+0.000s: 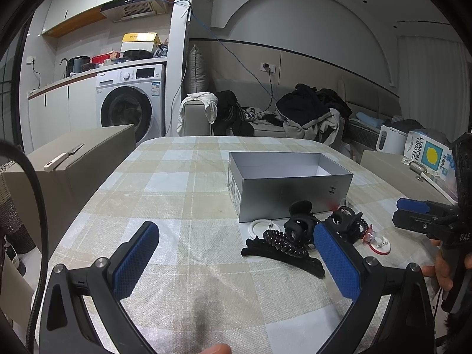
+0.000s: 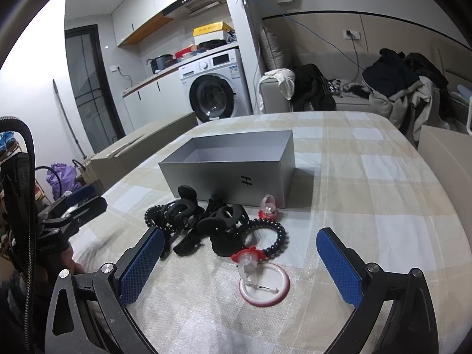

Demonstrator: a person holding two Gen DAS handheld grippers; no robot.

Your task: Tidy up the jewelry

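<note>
An open grey box (image 1: 292, 190) (image 2: 233, 174) stands on the checked tablecloth. In front of it lies a pile of black hair claws (image 1: 298, 227) (image 2: 206, 215), spiral hair ties (image 1: 280, 240) (image 2: 267, 234), a long black clip (image 1: 283, 258), and red-and-white rings (image 1: 379, 243) (image 2: 264, 284). My left gripper (image 1: 236, 261) is open and empty, its right finger at the pile's near edge. My right gripper (image 2: 240, 261) is open and empty over the red-and-white ring. It also shows in the left wrist view (image 1: 413, 215).
A cardboard box (image 1: 73, 159) with a white knife stands left of the table. A second box (image 1: 392, 165) with a lemon-print bag (image 1: 427, 153) is at the right. A sofa with clothes (image 1: 309, 112) and a washing machine (image 1: 129, 103) are behind.
</note>
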